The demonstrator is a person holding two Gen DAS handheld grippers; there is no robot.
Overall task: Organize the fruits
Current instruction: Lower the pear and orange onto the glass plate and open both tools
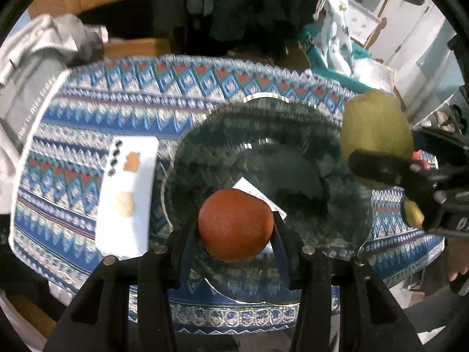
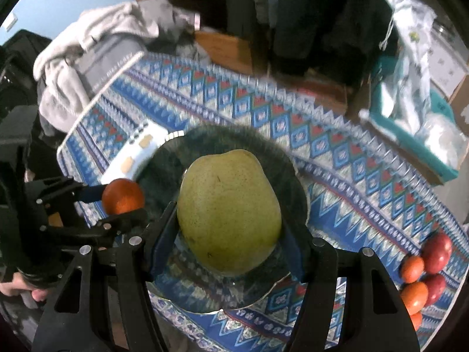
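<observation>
A dark glass plate (image 1: 293, 123) lies on the patterned cloth; it also shows in the right wrist view (image 2: 164, 161). My left gripper (image 1: 236, 227) is shut on an orange (image 1: 236, 224) and holds it over the plate's near edge; the orange also shows in the right wrist view (image 2: 123, 196). My right gripper (image 2: 228, 234) is shut on a large green pear (image 2: 228, 211) above the plate; the pear shows in the left wrist view (image 1: 375, 123) at the plate's right side. Several loose oranges and red fruits (image 2: 425, 272) lie on the cloth at the right.
A white phone (image 1: 126, 193) lies on the cloth left of the plate. A grey bag with clothes (image 2: 88, 47) sits at the table's far left. A teal box with plastic bags (image 2: 416, 111) stands at the far right. A white card (image 1: 258, 196) lies under the plate.
</observation>
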